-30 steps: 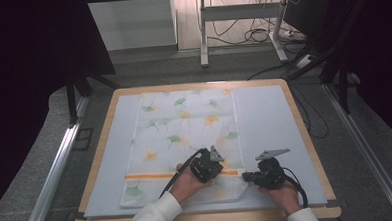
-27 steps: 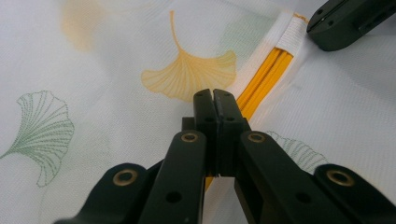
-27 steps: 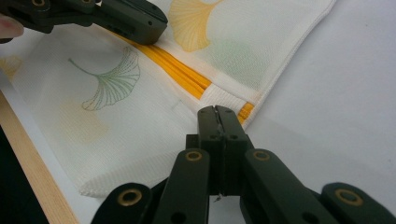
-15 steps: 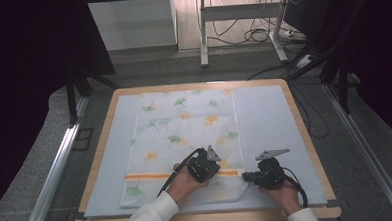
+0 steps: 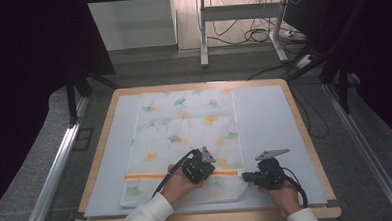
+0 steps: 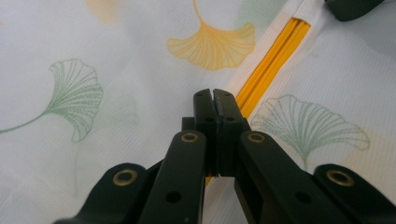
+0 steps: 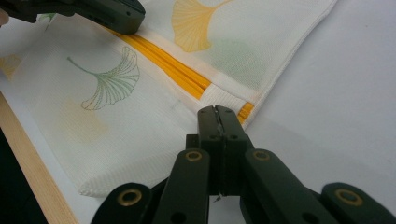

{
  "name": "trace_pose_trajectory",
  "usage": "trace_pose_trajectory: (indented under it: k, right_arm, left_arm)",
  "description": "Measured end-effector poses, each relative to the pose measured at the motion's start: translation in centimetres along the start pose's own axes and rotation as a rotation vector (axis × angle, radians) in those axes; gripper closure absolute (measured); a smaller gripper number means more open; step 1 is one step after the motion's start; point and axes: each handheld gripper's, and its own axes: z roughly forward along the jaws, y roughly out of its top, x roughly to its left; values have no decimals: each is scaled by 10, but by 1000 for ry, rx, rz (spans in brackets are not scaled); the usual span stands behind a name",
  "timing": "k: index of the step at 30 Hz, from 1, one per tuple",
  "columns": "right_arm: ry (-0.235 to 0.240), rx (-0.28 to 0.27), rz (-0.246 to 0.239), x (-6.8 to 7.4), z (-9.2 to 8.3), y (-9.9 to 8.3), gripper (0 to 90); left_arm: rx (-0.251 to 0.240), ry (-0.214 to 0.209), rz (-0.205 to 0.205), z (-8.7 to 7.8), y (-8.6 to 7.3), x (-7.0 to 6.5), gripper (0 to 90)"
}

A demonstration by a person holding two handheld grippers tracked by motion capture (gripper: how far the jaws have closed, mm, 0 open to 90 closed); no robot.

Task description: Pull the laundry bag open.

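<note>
cloth [image 5: 184, 126]: white, green/orange ginkgo leaves | zipper [image 7: 173, 67]: yellow-orange | mat [image 5: 269, 117]: pale blue | tools: black

A lab or recording room. A wood-edged table [image 5: 305, 135] with a pale mat stands between dark curtains [image 5: 27, 73]; at 12 o'clock a metal stand [image 5: 240, 13] and loose cables [image 5: 251, 35] lie on bare floor, with aluminium rails [image 5: 54, 166] at 9 and 3 o'clock.

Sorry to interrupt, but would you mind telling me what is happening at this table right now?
A person works on a white mesh laundry bag with ginkgo-leaf print, lying flat on the pale blue mat. The left tongs are closed over its orange zipper; the right tongs are closed at the zipper's end, near the bag's edge.
</note>
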Motion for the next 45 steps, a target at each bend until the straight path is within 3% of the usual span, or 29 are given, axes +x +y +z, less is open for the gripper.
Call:
trace_pose_trajectory:
  k: [7, 36, 45]
  right_arm:
    - [0, -1, 0, 0, 0, 0, 896]
    - [-2, -1, -5, 1, 0, 0, 896]
    - [-2, 0, -9, 1, 0, 0, 896]
  left_arm:
    - [-3, -10, -20, -4, -6, 6, 900]
    - [22, 11, -18, -10, -11, 10, 900]
    - [25, 13, -40, -13, -16, 15, 900]
